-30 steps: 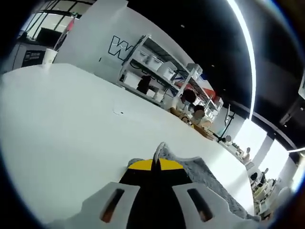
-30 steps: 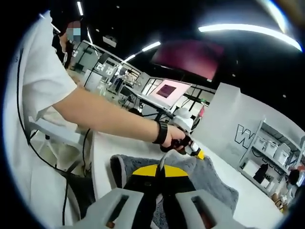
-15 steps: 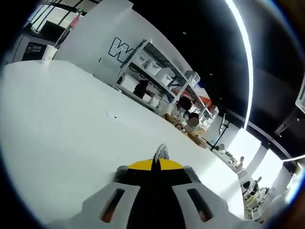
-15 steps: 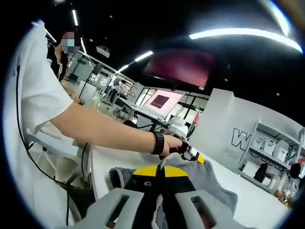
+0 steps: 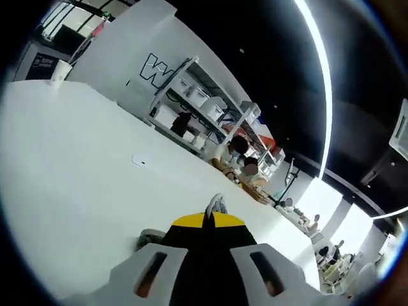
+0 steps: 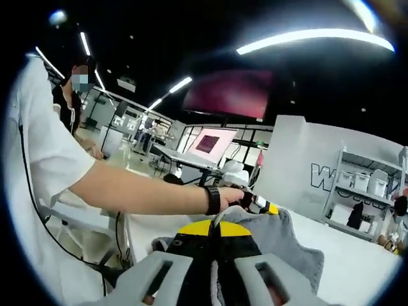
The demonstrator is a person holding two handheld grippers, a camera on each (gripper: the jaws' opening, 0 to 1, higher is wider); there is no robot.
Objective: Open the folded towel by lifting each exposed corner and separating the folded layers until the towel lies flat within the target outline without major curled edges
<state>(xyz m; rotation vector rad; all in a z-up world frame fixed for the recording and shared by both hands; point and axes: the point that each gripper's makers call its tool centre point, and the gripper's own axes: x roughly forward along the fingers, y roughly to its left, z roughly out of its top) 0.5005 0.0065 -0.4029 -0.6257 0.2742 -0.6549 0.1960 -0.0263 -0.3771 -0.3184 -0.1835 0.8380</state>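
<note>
The right claw [image 6: 218,224] is clamped on a raised fold of the grey, nubbly towel [image 6: 290,252], which drapes over the smooth white table [image 6: 347,271] near its edge. The left claw [image 5: 215,205] pinches a thin towel corner [image 5: 217,203], lifted above the table.
</note>
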